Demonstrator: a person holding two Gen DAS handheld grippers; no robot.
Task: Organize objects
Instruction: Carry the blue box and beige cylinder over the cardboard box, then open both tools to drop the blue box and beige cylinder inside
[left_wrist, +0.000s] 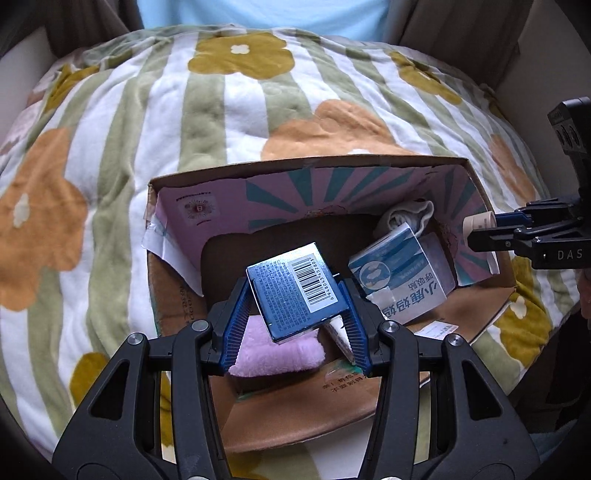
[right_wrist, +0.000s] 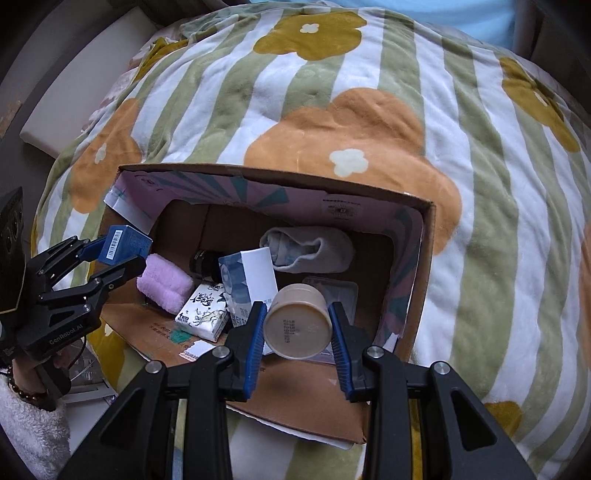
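left gripper (left_wrist: 295, 295) jaws clamp blue box (left_wrist: 293, 293) | right gripper (right_wrist: 297, 325) jaws grip beige jar (right_wrist: 297, 325) | both above cardboard box (right_wrist: 258, 175), likely sorting

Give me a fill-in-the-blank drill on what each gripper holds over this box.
The left gripper is shut on a ____ box with a barcode.
The right gripper is shut on a round ____ jar.
In the cardboard box, the folded towel is ____.

Missing words: blue; beige; pink
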